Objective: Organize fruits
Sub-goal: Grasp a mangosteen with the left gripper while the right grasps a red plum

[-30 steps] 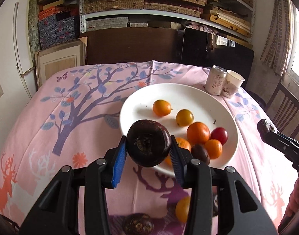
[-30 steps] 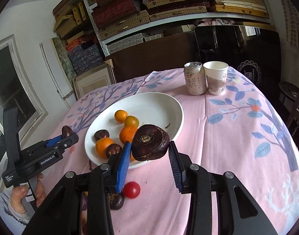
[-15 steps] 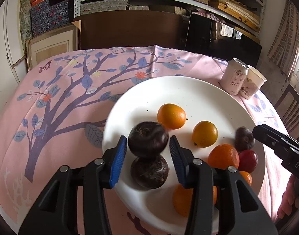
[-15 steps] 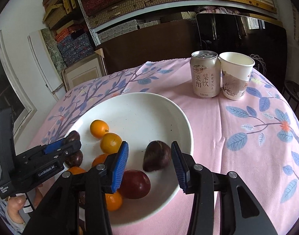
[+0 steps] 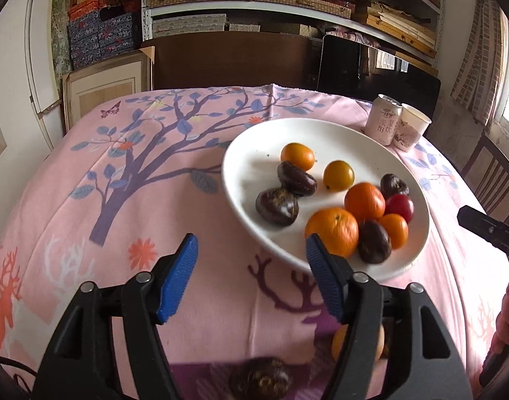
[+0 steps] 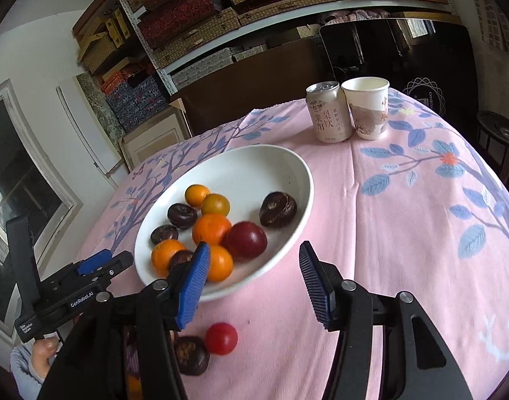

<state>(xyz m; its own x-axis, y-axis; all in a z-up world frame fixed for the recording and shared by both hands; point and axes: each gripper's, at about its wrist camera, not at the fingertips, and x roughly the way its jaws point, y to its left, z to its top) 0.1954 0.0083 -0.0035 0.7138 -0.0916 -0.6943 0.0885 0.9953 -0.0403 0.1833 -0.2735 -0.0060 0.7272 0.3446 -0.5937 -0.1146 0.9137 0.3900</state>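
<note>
1. Right now both grippers are empty: my left gripper (image 5: 251,273) hangs with its blue pads spread wide over the pink tree-print tablecloth (image 5: 147,180), and my right gripper (image 6: 254,283) is just as released, its left pad overlapping the near rim of the wide white ceramic plate (image 6: 297,166).
2. Plate contents, right wrist view: two small yellow-orange kumquats at about 10 o'clock, the front one (image 6: 215,204) nearer centre; orange tangerines (image 6: 211,228) mid-plate; a dark red plum (image 6: 246,238) touching them; dark brown water chestnuts (image 6: 278,209), one at 3 o'clock, others at 9.
3. Step in hand, as I judge it: between picks, most fruit already plated, going back for leftovers.
4. Leftovers off the plate, at its 6 o'clock on the cloth: a small red cherry tomato (image 6: 221,338) and a dark brown water chestnut (image 6: 191,355) just beside it, both under my right gripper. Left wrist view shows another dark chestnut (image 5: 261,378) and an orange fruit (image 5: 341,341) partly hidden behind my finger.
5. Next move calls for dropping the right jaws around the tomato; it's round and will likely roll, so centre it and squeeze gently.
6. Pale drink can (image 6: 327,115) and white paper cup (image 6: 367,110) stand touching at 12 o'clock, well apart from the work.
</note>
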